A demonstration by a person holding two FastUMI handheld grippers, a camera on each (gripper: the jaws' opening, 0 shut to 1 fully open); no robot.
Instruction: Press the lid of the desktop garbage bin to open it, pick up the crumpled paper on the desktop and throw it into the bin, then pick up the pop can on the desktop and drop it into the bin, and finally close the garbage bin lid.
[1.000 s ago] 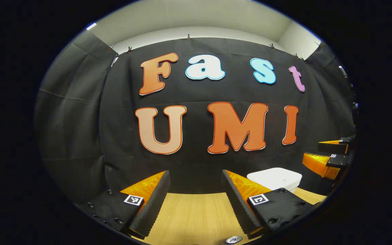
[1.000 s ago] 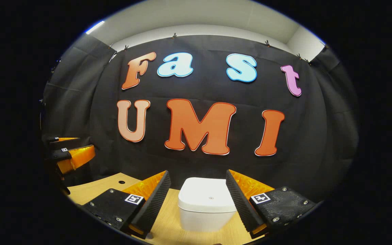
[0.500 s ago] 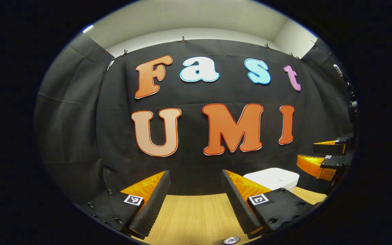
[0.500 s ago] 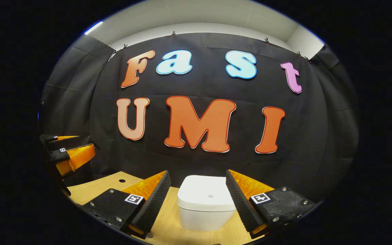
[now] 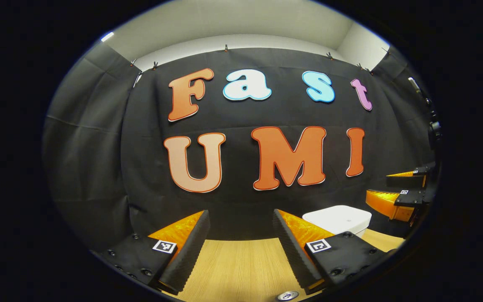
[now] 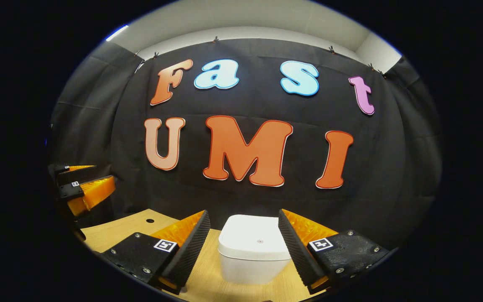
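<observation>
A white desktop garbage bin [image 6: 255,248] with its lid down stands on the wooden desk [image 6: 115,233], straight ahead of my right gripper [image 6: 241,218], which is open with nothing between its fingers. In the left gripper view the bin [image 5: 337,219] sits to the right, partly behind one finger [image 5: 292,247]. My left gripper [image 5: 239,218] is open over bare desk [image 5: 241,264]. The right gripper [image 5: 396,191] appears at the far right edge of the left gripper view, and the left gripper [image 6: 83,184] at the far left edge of the right gripper view.
The booth's black cloth wall [image 6: 245,197] hangs close behind the bin. A small round hole [image 6: 150,220] marks the desk left of the bin. A round metal fitting [image 5: 286,296] sits in the desk at the bottom of the left gripper view.
Both views have shifted only slightly; the bin sits a little higher in the right gripper view. Both grippers stay open.
</observation>
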